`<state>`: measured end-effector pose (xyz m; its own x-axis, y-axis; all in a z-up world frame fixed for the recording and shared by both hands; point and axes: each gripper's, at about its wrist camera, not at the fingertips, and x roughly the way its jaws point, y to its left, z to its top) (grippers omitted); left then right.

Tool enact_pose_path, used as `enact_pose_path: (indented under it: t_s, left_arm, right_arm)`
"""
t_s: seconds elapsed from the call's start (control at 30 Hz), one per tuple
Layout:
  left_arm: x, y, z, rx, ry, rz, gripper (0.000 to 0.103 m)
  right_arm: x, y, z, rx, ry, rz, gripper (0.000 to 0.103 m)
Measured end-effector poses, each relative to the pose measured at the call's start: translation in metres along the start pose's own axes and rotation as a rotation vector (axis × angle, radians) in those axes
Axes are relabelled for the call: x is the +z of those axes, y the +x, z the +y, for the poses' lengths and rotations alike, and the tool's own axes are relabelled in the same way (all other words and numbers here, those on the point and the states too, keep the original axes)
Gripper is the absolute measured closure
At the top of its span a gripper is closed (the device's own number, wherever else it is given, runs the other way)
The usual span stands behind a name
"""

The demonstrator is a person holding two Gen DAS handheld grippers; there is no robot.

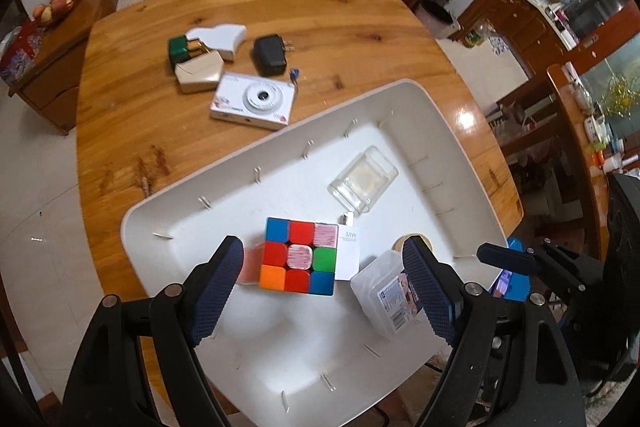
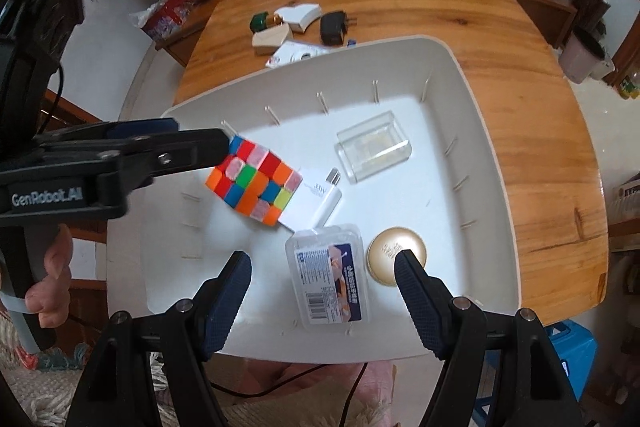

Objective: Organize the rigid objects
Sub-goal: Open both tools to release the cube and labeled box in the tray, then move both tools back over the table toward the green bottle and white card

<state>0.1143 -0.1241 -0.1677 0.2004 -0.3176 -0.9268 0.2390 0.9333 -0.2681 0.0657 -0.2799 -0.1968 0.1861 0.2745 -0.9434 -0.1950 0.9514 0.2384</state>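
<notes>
We see both the left tool [image 1: 323,269] and the right tool [image 2: 323,271] spread wide and empty above the white tray [image 2: 472,99] on the bench [image 1: 132,115]. The puzzle cube [image 1: 298,255] lies inside the tray, partly covering a white charger [image 2: 326,201]. From the right wrist view, the tray rim hides most of the camera [image 2: 294,55]; the gold disc [image 1: 416,239] is largely hidden in the left view.

Camera [image 2: 294,57] half hidden behind bin rim [image 2: 320,53] — label print [image 2: 332,285] unreadable.

black claw [image 2: 323,297] arms, silver screws, dark blue textured pads [image 2: 226,303], "genrobot.ai" lettering
</notes>
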Motion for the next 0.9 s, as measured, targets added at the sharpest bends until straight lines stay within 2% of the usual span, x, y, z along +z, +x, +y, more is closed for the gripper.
enact_pose_path:
  t_s: [0.2, 0.37, 0.67, 0.9]
  left_arm:
    - [0.008, -0.018, 0.011, 0.021, -0.036, -0.036, 0.019]
    - [0.028, -0.034, 0.027, 0.052, -0.071, -0.061, 0.019]
    - [0.103, -0.05, 0.069, 0.166, -0.099, -0.104, 0.019]
    - [0.159, -0.015, 0.107, 0.196, -0.164, -0.063, 0.019]
  right_arm:
    - [0.019, -0.016, -0.004, -0.009, -0.001, -0.034, 0.028]
    - [0.054, -0.033, -0.008, -0.023, -0.018, -0.069, 0.028]
    - [0.154, -0.052, -0.01, -0.08, -0.082, -0.129, 0.028]
    - [0.227, -0.022, -0.007, -0.085, -0.114, -0.132, 0.028]
